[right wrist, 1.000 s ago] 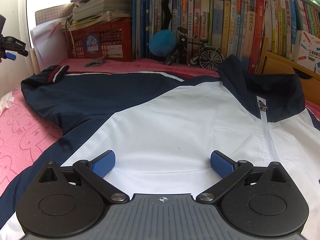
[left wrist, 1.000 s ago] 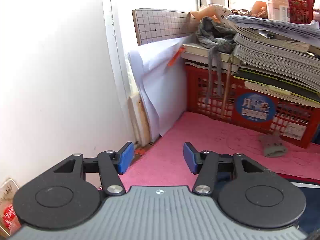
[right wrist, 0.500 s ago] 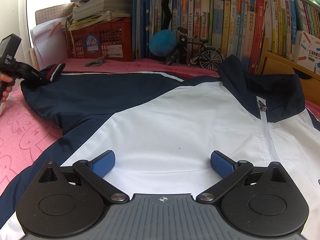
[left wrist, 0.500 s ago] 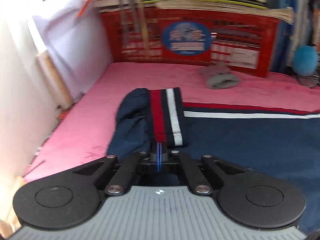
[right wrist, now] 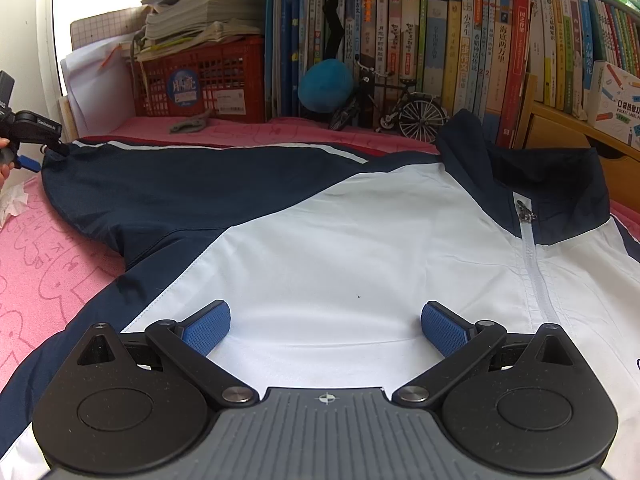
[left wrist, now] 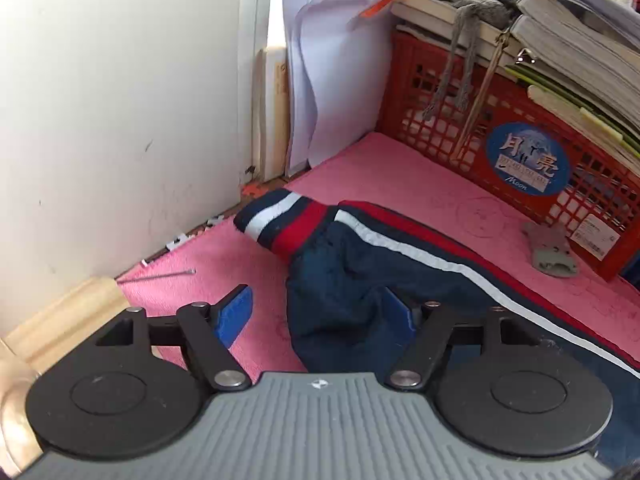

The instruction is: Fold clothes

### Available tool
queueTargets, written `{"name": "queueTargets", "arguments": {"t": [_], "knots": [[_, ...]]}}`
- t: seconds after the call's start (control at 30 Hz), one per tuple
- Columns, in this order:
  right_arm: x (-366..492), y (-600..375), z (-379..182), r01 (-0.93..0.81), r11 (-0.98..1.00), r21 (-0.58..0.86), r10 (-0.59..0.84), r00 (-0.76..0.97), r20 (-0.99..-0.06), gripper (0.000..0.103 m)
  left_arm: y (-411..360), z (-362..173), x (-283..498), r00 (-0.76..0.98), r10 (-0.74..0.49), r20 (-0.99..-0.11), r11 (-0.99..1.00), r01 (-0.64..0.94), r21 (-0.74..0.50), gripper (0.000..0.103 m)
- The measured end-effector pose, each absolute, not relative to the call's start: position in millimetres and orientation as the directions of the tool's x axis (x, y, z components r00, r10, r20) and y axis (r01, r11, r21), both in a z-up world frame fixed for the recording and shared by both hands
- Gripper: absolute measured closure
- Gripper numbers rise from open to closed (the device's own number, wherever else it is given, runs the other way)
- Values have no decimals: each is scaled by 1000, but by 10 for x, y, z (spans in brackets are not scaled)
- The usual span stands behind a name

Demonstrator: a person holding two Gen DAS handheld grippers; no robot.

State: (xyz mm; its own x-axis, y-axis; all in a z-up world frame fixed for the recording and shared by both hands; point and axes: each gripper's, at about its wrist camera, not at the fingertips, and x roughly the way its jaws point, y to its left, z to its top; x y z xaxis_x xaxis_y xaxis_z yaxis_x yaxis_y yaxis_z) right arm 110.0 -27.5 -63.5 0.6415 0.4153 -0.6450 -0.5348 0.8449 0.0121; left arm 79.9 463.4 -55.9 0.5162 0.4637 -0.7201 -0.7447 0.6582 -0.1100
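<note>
Jacket (right wrist: 360, 240) is laid flat on the pink mat (right wrist: 44, 264), zipper side up, sleeve (left wrist: 360, 280) stretched out toward the wall. Left gripper (left wrist: 316, 312) has its fingers spread wide at the striped cuff (left wrist: 284, 220), gripping nothing. Right gripper (right wrist: 326, 328) hovers over the white chest panel, fingers wide open too.

Left of the sleeve cuff (left wrist: 280, 220), bare pink mat (left wrist: 208, 288) runs only a narrow way before the white wall (left wrist: 120, 100) closes it off. Behind stands the red crate (left wrist: 500, 140); a small grey object (left wrist: 552, 252), possibly a clip, lies near its base.
</note>
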Motion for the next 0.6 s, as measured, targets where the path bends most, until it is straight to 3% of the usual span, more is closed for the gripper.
{"name": "queueTargets", "arguments": {"t": [0.13, 0.17, 0.2, 0.23, 0.57, 0.6], "knots": [[1100, -276, -630, -535, 845, 12, 416, 642, -644, 0, 4561, -676, 874, 511, 523, -683, 637, -766, -85, 20], [1099, -277, -629, -535, 845, 12, 416, 642, -644, 0, 4541, -682, 879, 518, 535, -668, 639, -765, -81, 29], [1098, -281, -627, -535, 845, 13, 417, 643, -643, 0, 4529, -673, 886, 536, 537, -651, 649, -756, -87, 80], [1092, -285, -618, -532, 847, 11, 414, 646, -641, 0, 4537, -649, 899, 559, 520, -646, 659, -744, -113, 95], [1180, -350, -287, -477, 879, -12, 385, 723, -574, 1, 4852, -243, 1218, 608, 586, -535, 678, -730, -87, 91], [1209, -350, -286, -471, 882, -20, 375, 727, -576, 1, 4849, -313, 1272, 575, 595, -562, 679, -734, -33, 90]]}}
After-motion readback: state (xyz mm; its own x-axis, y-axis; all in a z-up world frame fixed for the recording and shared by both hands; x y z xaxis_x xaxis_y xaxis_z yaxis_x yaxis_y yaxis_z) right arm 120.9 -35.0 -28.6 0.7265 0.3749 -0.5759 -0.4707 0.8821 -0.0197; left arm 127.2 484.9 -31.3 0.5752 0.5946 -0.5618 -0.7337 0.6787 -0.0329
